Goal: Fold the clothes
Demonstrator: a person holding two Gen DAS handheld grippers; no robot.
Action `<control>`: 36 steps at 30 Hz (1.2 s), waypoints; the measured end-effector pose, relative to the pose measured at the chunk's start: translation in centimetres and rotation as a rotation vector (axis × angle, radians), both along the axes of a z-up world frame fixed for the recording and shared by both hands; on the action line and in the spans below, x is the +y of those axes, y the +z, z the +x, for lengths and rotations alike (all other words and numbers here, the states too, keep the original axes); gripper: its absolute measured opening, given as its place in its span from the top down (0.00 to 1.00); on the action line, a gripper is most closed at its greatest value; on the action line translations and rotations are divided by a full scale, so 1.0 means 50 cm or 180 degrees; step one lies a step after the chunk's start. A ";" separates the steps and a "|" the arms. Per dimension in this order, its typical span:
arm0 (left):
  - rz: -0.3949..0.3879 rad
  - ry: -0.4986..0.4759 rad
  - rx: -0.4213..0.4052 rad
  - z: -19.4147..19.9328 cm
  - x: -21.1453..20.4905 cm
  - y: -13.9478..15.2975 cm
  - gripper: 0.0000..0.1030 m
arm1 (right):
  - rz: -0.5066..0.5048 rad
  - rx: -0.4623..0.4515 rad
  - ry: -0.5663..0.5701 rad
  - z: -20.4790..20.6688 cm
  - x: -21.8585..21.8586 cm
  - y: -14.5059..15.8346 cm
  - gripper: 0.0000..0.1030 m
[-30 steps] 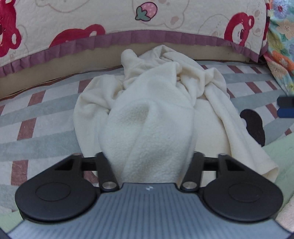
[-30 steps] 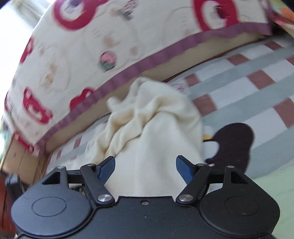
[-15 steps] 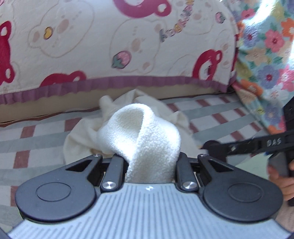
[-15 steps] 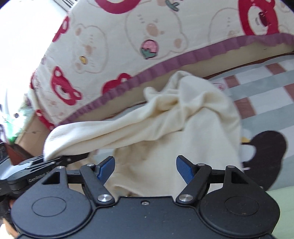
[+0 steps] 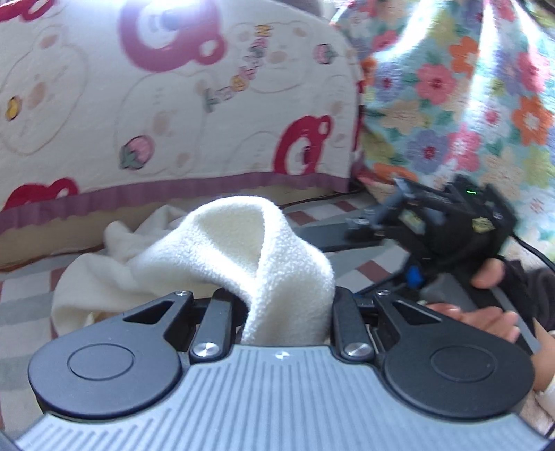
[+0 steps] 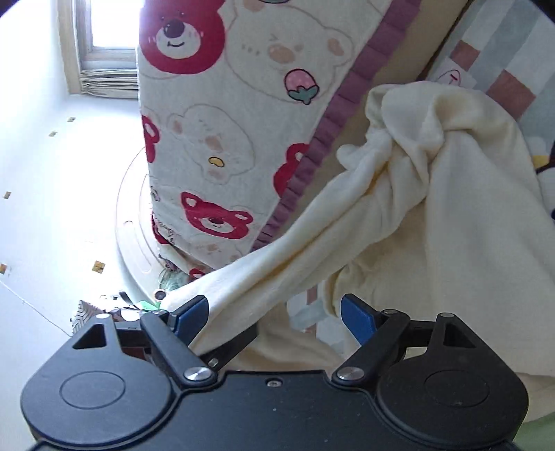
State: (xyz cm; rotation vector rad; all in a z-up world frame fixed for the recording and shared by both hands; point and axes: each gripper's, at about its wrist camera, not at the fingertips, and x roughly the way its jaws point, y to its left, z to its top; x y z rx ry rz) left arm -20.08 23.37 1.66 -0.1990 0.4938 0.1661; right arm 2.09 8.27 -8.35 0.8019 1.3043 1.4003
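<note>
A cream fleece garment (image 5: 242, 249) lies bunched on the striped seat cover (image 5: 27, 295). My left gripper (image 5: 277, 305) is shut on a thick fold of it, which stands raised and hides the fingertips. In the right wrist view the same garment (image 6: 451, 208) stretches in a taut band from its heap down to the lower left. That band runs between the blue fingers (image 6: 357, 315) of my right gripper (image 6: 274, 312), whose jaws are opening wide and do not press on it. A person's hand (image 5: 485, 274) holds the right gripper at the right of the left wrist view.
A quilted backrest with a bear print (image 5: 138, 121) and a purple hem rises behind the garment, as the right wrist view also shows (image 6: 215, 138). A floral cloth (image 5: 451, 104) hangs at the right. A bright window (image 6: 104, 24) is at the top left.
My left gripper closed on the fleece fold and lifted it up and toward me. The right gripper rolled and its jaws widened; a band of the garment now crosses between its fingers.
</note>
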 end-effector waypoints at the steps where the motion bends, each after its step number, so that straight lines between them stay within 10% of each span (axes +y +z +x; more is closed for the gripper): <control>1: 0.0019 -0.0065 0.0023 0.005 -0.011 -0.004 0.85 | 0.0020 0.0052 0.0032 -0.001 0.004 -0.004 0.13; 5: 0.0138 -0.0309 0.0196 0.032 -0.060 -0.033 0.84 | 0.0015 0.0079 0.0021 0.005 0.016 -0.021 0.21; 8: 0.0201 -0.0430 0.0352 0.051 -0.089 -0.056 0.73 | -0.0129 -0.0474 -0.0285 0.013 0.010 -0.001 0.79; 13: 0.0418 -0.0430 0.0261 0.038 -0.077 -0.038 0.42 | -0.0514 -0.1414 -0.1475 0.106 -0.044 0.090 0.84; 18: 0.0561 0.0192 0.0377 0.021 0.014 -0.049 0.29 | -0.1164 -0.1838 -0.2452 0.216 -0.072 0.129 0.84; 24: 0.0015 0.0970 0.0936 0.023 0.151 -0.158 0.27 | -0.2172 -0.1687 -0.2290 0.272 -0.095 -0.012 0.84; 29: -0.0610 0.1000 0.0978 0.035 0.201 -0.211 0.21 | -0.2180 -0.1177 -0.2247 0.323 -0.128 -0.062 0.84; 36: -0.0585 0.0908 0.1109 0.068 0.184 -0.248 0.06 | -0.2396 -0.1610 -0.2244 0.305 -0.101 -0.048 0.85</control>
